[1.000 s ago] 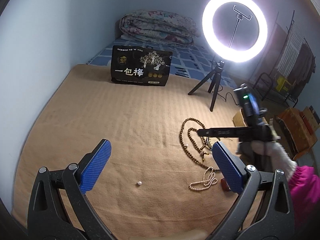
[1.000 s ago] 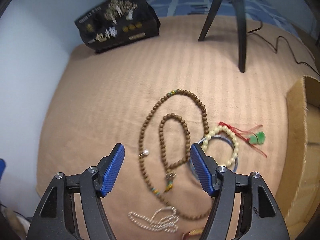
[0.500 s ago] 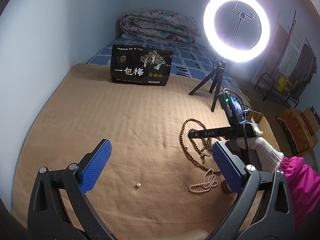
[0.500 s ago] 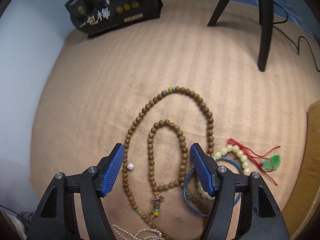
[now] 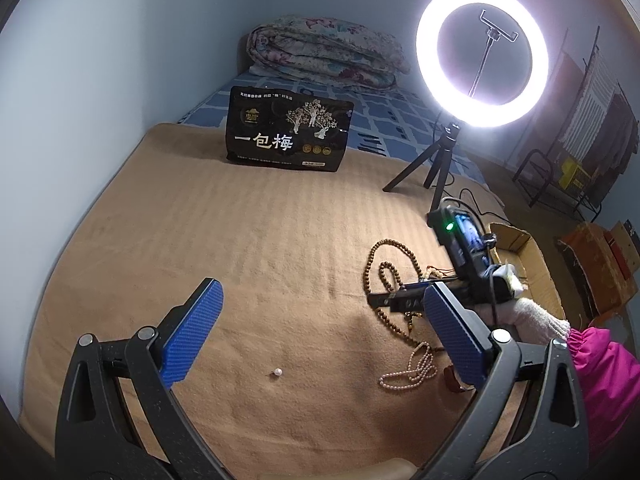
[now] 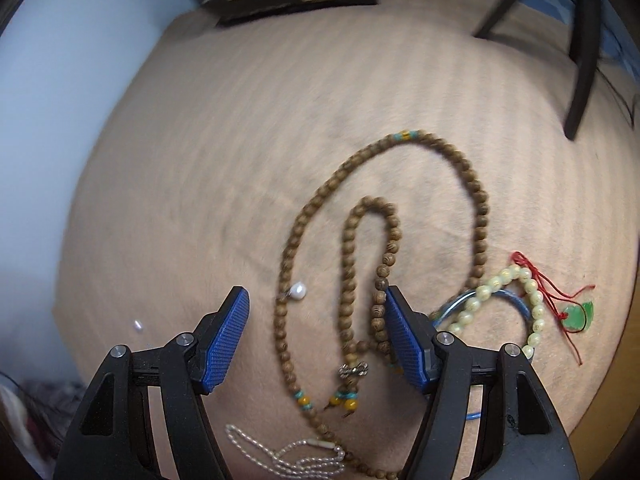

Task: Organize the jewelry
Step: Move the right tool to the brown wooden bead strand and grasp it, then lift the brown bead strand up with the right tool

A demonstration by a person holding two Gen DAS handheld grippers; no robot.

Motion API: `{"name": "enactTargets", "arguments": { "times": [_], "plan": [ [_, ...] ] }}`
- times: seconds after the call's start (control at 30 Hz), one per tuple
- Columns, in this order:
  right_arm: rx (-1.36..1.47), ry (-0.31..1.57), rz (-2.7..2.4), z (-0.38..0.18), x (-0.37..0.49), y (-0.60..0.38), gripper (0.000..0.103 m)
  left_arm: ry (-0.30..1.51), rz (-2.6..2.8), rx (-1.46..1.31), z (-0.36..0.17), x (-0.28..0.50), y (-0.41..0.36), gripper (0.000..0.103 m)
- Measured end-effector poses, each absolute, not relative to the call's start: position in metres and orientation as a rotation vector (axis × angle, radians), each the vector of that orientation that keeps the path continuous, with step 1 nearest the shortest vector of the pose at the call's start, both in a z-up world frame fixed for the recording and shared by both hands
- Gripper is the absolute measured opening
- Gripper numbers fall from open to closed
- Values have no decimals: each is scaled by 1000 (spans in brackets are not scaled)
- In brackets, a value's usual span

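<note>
A long brown wooden bead necklace (image 6: 476, 208) lies looped on the tan ribbed blanket (image 6: 240, 140). The right gripper (image 6: 316, 336) hangs just above it, blue pads apart around the inner loop and gripping nothing. A single loose white pearl (image 6: 297, 291) rests beside the strand, and a pale yellow bead bracelet (image 6: 500, 280) overlaps its right side. Closing here could snag the bracelet or flick the pearl away; contact is hard to judge through blur. The left gripper (image 5: 320, 336) is open and empty.

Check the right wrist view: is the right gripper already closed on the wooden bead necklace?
No. The right gripper stands open over the wooden bead necklace, its pads not pressing on the beads.
</note>
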State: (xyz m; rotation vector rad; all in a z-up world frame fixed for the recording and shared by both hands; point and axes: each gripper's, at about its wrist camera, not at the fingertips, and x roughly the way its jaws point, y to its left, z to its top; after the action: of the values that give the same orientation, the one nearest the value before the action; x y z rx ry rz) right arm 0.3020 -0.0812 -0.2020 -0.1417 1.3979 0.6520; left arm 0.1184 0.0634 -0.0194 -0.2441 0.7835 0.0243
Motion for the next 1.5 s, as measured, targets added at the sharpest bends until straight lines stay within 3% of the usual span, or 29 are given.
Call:
{"name": "enactTargets", "arguments": {
  "times": [0.27, 0.33, 0.4, 0.6, 0.8, 1.23, 1.5],
  "plan": [
    [-421, 1329, 621, -207, 282, -47, 67, 781, 44, -254, -11, 107, 70, 102],
    [-449, 1324, 609, -208, 281, -40, 61, 768, 50, -260, -10, 104, 73, 102],
    [-462, 1324, 608, -208, 279, -33, 45, 759, 73, -240, -12, 105, 74, 102],
    [-463, 1343, 611, -210, 269, -31, 17, 808, 49, -277, -24, 117, 79, 102],
    [-402, 1338, 603, -219, 267, -45, 5, 805, 29, -305, -23, 117, 80, 102],
    [-201, 1283, 595, -182, 262, -99, 5, 792, 6, -315, -21, 126, 68, 102],
    [-56, 1199, 596, -131, 270, -144, 5, 794, 0, -302, -21, 127, 61, 101]
  ]
}}
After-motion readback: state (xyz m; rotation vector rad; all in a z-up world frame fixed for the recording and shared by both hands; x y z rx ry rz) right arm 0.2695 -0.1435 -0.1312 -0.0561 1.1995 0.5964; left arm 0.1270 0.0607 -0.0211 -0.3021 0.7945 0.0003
